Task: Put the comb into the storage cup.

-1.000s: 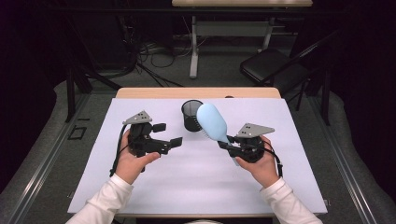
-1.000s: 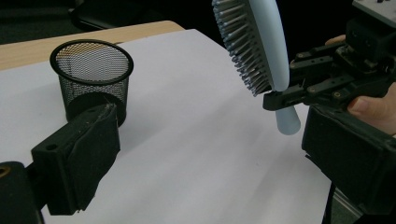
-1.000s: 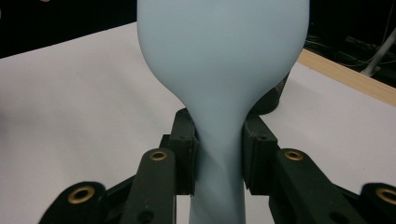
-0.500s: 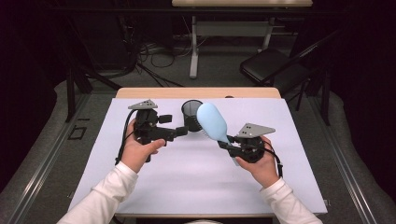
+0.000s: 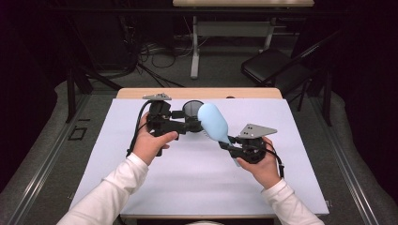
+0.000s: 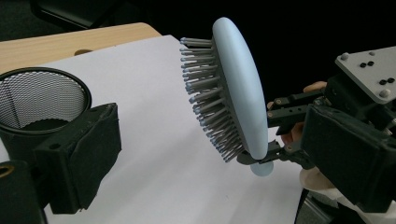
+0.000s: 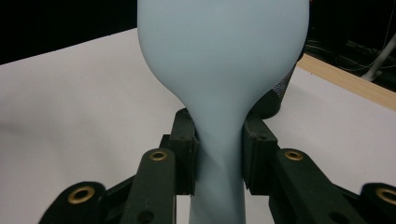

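- Right gripper (image 5: 228,143): jaws clamped on the handle of the pale blue hairbrush (image 5: 213,123), held above the bench (image 5: 187,187), head toward 11 o'clock.
- Left gripper (image 5: 190,123): jaws open around the black mesh cup (image 5: 192,110), one pad touching its wall; at the brush's 9 o'clock.

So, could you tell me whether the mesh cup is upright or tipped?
Upright: the mesh cup stands on the table with its open rim facing up.

a wooden table (image 5: 141,93) bears a white sheet (image 5: 187,178); a black mesh cup (image 5: 192,110) stands on it.
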